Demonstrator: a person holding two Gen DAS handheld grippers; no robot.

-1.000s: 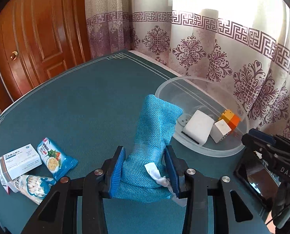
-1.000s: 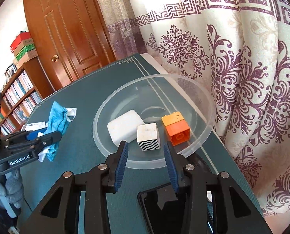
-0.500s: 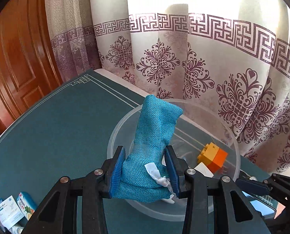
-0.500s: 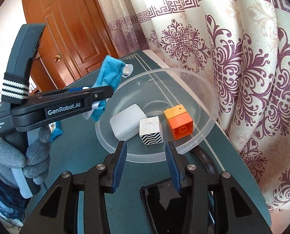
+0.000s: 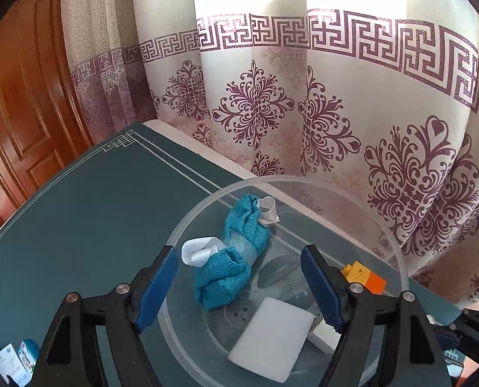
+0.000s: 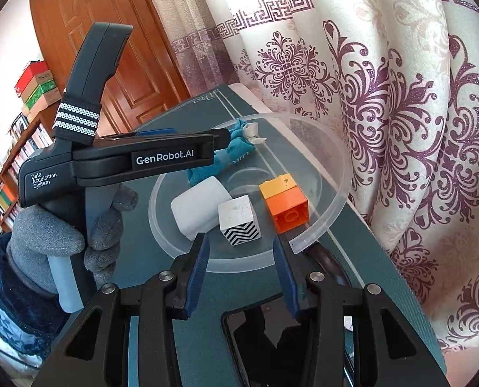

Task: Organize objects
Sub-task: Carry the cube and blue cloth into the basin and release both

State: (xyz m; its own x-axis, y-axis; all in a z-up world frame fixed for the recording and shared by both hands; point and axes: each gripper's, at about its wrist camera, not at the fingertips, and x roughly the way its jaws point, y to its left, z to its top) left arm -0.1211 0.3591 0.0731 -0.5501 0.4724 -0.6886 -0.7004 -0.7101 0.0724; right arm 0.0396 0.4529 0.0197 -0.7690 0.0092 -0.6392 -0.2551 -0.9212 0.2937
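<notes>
Hovering with jaws spread wide, the left gripper (image 5: 239, 283) overlooks the blue cloth (image 5: 233, 258) inside the clear bowl (image 5: 397, 251); the right gripper (image 6: 239, 258) gapes empty nearby.

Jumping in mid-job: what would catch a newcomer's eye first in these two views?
The clear plastic bowl near the curtain, with a crumpled teal cloth lying inside, free between the wide-open left gripper fingers. Beside it in the bowl sit a white block, a zigzag-patterned cube and an orange-yellow brick, just ahead of the open right gripper.
</notes>
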